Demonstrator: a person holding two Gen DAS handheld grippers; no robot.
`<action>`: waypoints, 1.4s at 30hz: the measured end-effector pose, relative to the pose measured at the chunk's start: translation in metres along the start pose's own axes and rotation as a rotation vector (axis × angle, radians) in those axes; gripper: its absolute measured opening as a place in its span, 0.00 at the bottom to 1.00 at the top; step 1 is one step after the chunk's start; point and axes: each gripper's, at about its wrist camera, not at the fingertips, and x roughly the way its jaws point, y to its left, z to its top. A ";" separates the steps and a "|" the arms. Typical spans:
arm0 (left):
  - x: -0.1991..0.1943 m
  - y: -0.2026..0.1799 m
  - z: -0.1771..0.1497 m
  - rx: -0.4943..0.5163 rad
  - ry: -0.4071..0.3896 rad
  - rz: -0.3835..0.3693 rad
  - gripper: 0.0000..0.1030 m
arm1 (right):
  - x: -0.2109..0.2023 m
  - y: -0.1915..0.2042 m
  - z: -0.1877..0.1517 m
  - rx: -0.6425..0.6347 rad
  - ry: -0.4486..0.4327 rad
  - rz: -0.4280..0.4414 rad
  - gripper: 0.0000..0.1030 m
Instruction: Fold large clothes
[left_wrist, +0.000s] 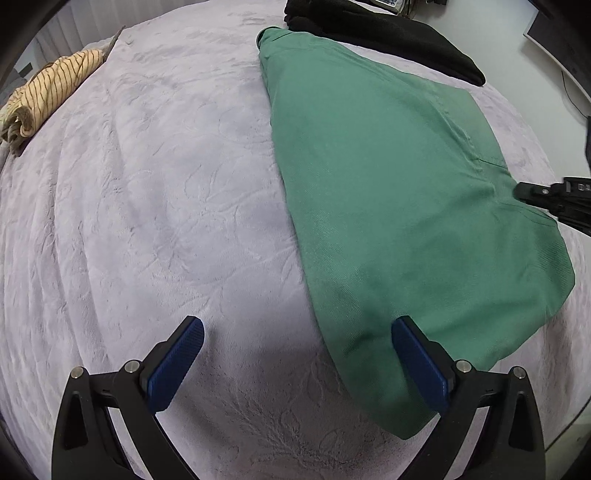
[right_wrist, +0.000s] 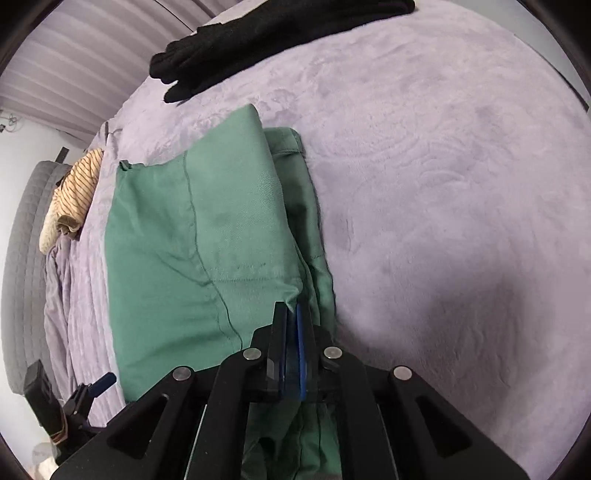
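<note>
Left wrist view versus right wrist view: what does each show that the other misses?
Only the left wrist view shows the left gripper open, with nothing between its pads, over the edge of the green garment. Only the right wrist view shows the right gripper shut on a bunched edge of that garment. Both show the garment, the black clothing, the striped cloth and the lilac blanket.

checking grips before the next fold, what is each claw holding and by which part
The right claw is shut on the green garment, pinching its near folded edge. The left claw is open and holds nothing.
</note>
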 end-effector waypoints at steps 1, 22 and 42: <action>-0.001 0.002 0.000 -0.007 0.005 -0.003 0.99 | -0.014 0.007 -0.006 -0.017 -0.013 0.014 0.07; 0.003 0.001 0.005 -0.039 0.056 0.011 0.99 | -0.007 -0.024 -0.089 0.031 0.121 -0.028 0.00; 0.007 0.008 0.016 -0.060 0.102 -0.065 0.99 | -0.034 -0.015 -0.039 0.076 0.027 0.086 0.16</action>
